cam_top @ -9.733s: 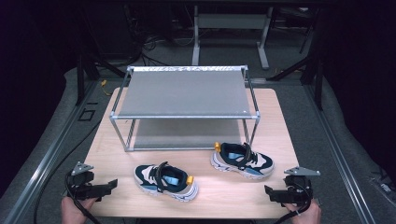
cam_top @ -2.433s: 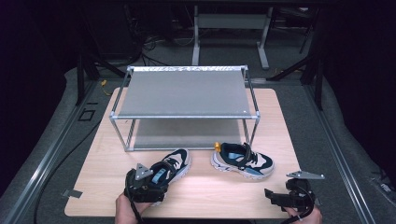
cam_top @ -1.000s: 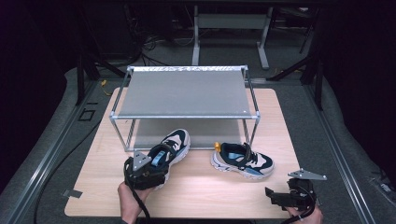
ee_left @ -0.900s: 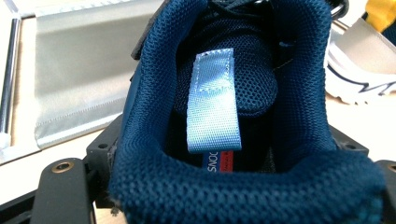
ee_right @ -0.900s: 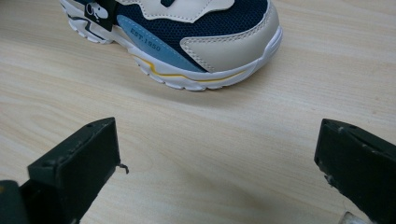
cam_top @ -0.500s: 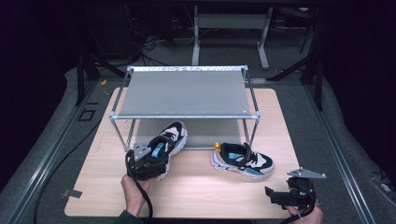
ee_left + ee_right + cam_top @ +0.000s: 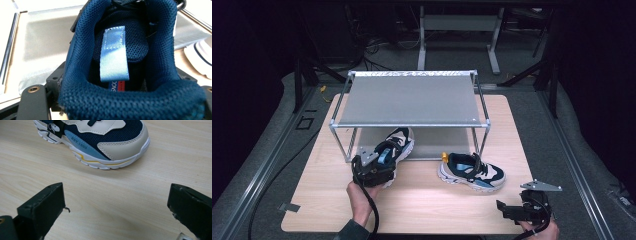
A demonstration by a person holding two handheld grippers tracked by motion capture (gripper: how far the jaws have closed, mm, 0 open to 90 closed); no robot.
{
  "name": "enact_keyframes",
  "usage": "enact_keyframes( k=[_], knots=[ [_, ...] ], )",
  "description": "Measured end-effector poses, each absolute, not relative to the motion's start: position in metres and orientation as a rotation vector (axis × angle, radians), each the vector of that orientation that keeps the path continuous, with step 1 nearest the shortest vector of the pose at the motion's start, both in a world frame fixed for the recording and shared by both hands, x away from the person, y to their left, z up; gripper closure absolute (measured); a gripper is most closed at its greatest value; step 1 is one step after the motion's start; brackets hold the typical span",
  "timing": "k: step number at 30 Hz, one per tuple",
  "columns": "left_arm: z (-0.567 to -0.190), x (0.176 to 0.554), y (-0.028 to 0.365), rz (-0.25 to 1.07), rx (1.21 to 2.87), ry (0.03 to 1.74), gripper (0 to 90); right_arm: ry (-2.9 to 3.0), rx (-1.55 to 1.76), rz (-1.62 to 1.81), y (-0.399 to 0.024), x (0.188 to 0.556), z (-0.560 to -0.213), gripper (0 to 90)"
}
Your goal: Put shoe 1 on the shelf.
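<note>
A: Held shoe [image 7: 120, 62]: collar lining is coarse navy mesh cloth, matt. Pull tab is pale blue woven ribbon with a slight sheen and stitched edges.

B: Second shoe [image 7: 100, 142]: smooth cream leather-like panels over navy mesh, with a ridged, rubbery white sole.

A: Worktop [image 7: 427, 200]: pale wood grain, smooth, low sheen.

B: Rack [image 7: 412, 100]: bright metal tube frame; shelf sheets are dull grey with a cloth-like look.

A: Right tongs [image 7: 117, 207]: black, matt, scuffed at the edges.

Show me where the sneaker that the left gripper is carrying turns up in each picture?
High view: the held sneaker sits left of centre, toe under the rack's front edge.
Left gripper view: its navy heel opening is seen up close.
Right gripper view: not in it; that is the other sneaker.
Shared landmark: the wooden table.
</note>
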State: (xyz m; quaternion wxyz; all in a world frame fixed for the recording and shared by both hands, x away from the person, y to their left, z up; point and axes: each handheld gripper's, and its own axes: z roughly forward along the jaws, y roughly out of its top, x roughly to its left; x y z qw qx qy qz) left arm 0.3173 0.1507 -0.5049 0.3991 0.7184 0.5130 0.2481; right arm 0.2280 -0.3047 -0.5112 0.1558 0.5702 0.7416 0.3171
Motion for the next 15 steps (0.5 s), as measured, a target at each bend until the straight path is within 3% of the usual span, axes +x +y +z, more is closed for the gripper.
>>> enact_keyframes(
  k=[15],
  knots=[
    [-0.517, 0.358, 0.133, 0.66, 1.746, 1.424, 22.1, 2.119, 1.625, 0.901, -0.301, 0.227, -0.509, 1.2]
  ],
)
